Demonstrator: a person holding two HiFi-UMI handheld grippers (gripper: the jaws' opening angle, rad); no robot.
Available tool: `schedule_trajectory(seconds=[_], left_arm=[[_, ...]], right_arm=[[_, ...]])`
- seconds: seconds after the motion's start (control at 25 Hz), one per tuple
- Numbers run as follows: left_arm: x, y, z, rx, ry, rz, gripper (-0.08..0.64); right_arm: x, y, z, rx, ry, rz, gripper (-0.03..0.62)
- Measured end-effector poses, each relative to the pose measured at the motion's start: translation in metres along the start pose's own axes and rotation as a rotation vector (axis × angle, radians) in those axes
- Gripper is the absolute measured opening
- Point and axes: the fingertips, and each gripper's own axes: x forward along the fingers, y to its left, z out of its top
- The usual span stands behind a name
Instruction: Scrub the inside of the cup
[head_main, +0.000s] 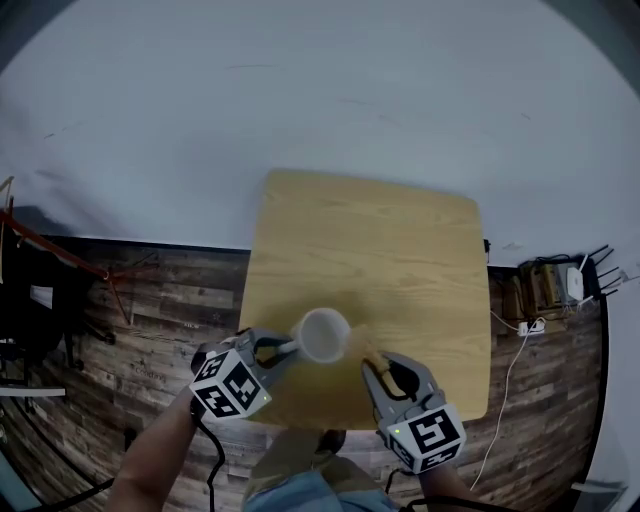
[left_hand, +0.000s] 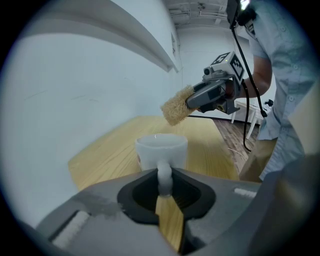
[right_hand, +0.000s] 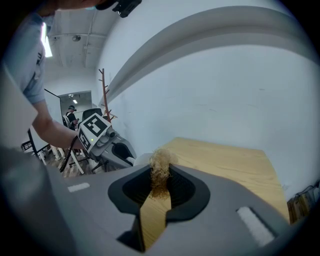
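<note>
A white cup stands upright on the wooden table, near its front edge. My left gripper is shut on the cup's handle from the left; the cup body stands just beyond the jaws. My right gripper is shut on a tan fibrous scrubber. In the left gripper view the scrubber hangs in the air above and behind the cup, apart from it. The cup's inside is hidden in both gripper views.
The table is small, with a white wall behind it and dark plank floor on both sides. Cables and a power strip lie on the floor at the right. A person stands far back in the room.
</note>
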Motion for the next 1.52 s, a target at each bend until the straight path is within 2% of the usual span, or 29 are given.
schedule_trajectory(seconds=[0.32,0.56,0.76,1.0,1.52], left_arm=[[0.000,0.002,0.001,0.008,0.029,-0.041,0.069],[0.001,0.004,0.004,0.018,0.044,-0.049,0.069],[0.001,0.002,0.009,0.062,0.075,-0.048,0.069],[0.003,0.003,0.020,0.140,0.138,-0.044,0.069],[0.005,0.001,0.030,0.144,0.195,-0.021,0.069]], right_arm=[[0.008,0.007,0.003,-0.040,0.039,0.041,0.078],[0.012,0.008,0.005,-0.109,0.068,0.088,0.078],[0.015,0.011,-0.001,-0.162,0.092,0.183,0.078],[0.025,0.011,-0.004,-0.271,0.141,0.293,0.075],[0.063,0.014,-0.019,-0.398,0.209,0.467,0.072]])
